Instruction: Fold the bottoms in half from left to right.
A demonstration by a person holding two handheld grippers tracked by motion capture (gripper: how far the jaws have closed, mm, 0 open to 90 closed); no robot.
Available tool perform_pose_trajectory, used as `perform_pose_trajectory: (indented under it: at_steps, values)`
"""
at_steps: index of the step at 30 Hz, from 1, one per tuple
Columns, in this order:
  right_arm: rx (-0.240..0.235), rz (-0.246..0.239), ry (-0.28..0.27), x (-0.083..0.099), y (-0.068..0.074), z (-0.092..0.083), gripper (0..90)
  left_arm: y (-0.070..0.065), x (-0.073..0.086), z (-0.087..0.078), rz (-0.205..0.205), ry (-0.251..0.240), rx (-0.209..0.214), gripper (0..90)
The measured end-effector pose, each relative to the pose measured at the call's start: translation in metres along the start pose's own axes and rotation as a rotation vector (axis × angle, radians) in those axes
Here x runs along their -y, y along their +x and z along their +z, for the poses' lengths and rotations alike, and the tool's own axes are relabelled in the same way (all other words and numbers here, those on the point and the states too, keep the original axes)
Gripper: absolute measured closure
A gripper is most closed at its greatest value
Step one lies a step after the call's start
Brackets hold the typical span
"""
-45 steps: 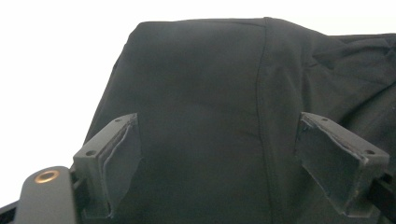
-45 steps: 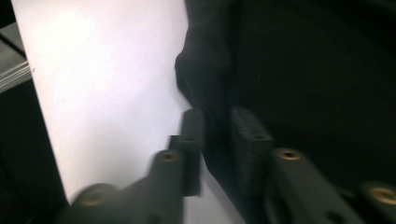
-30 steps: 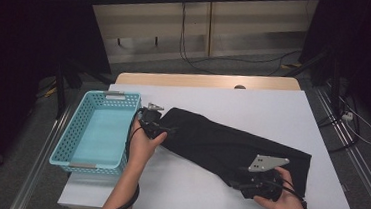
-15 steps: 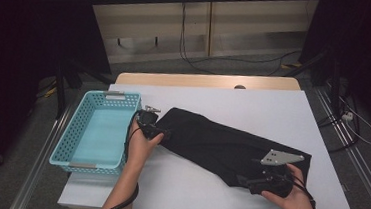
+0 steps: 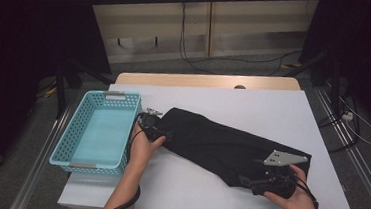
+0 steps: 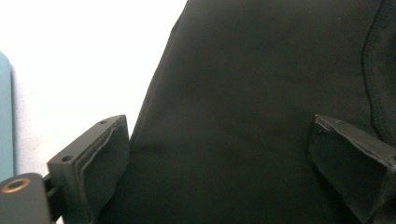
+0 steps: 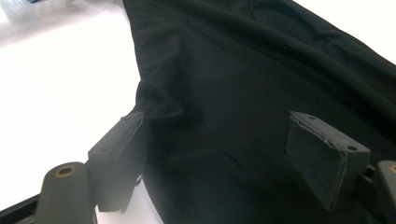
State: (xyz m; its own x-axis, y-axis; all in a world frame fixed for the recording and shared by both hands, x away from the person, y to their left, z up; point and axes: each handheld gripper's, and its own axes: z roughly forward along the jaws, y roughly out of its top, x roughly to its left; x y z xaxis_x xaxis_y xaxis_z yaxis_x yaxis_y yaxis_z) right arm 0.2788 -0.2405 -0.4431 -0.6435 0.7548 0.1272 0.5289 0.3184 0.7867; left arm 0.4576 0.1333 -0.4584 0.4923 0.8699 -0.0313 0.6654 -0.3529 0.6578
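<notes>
A long black folded garment [image 5: 220, 145] lies slantwise across the white table [image 5: 253, 105]. My left gripper [image 5: 163, 133] rests at its left end, beside the basket. Its jaws have just been opening and stand wide apart [image 6: 217, 126], with the black cloth [image 6: 261, 70] lying loose between them. My right gripper [image 5: 247, 182] sits at the garment's near right end under its grey plate [image 5: 284, 157]. Its jaws have also just been opening [image 7: 217, 119], and the cloth [image 7: 243, 60] lies between them, unpinched, with one fold bunched by the left jaw.
A light blue plastic basket [image 5: 68, 135] stands at the table's left edge, close to my left hand. Bare white tabletop stretches behind and in front of the garment. Cables and dark stands lie on the floor around the table.
The right hand has edged slightly to the right and its jaws have spread off the cloth. The garment's near right end lies flatter. The left hand has hardly moved.
</notes>
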Motion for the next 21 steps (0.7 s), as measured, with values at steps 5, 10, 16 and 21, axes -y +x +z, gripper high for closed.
perform_pose_trajectory:
  at_steps: [5,10,16,21]
  values:
    - [-0.002,0.003,-0.003,0.0,0.0,-0.001,21.3,-0.001,0.003,0.004,-0.016,-0.028,-0.02,0.0]
    - [-0.006,-0.002,0.001,-0.001,0.002,0.0,21.3,-0.001,0.003,0.005,-0.018,-0.03,-0.017,0.0]
    - [-0.007,0.001,0.003,-0.002,0.003,0.002,21.4,-0.004,0.001,-0.001,-0.031,0.0,-0.015,7.5]
    - [-0.009,0.006,-0.001,-0.004,0.003,0.005,21.3,-0.013,-0.004,-0.007,-0.022,0.025,0.021,37.8]
